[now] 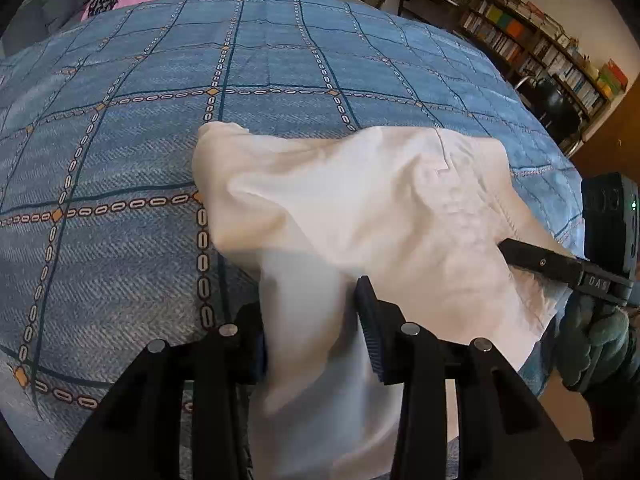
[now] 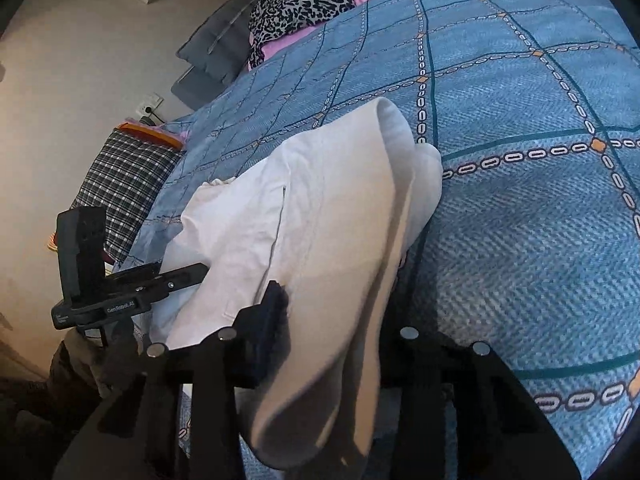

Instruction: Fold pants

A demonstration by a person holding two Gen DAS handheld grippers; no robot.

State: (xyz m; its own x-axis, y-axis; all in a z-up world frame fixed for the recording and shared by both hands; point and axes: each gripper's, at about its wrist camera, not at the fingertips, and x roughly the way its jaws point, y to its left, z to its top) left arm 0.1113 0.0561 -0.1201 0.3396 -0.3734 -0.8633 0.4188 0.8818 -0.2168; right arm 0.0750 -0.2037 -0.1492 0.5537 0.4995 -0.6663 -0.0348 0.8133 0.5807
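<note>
A: White cloth, the pants (image 1: 360, 208), lies rumpled on a blue checked bedspread (image 1: 120, 160) near the bed's near edge, at about 6 o'clock in both wrist views.

B: What is the left gripper (image 1: 310, 320) doing?

A: Its two black fingers (image 1: 370, 320) stand on either side of a hanging fold of the pants, narrowed around it and pinching the cloth, which drapes down between them.

B: And the right gripper (image 2: 332, 320)?

A: It also pinches a fold of the pants. One dark pad (image 2: 272, 312) presses the cloth from 9 o'clock; the other finger is hidden behind the fabric.

B: Can each gripper see the other?

A: Yes. From the left wrist, the right gripper reaches in at 3 o'clock, its finger tucked under the cloth. From the right wrist, the left gripper enters at 9 o'clock.

B: Anything else nearby?

A: A leopard-print fabric (image 2: 304, 4) at 12 o'clock and a bookshelf (image 1: 540, 52) at 2 o'clock.
</note>
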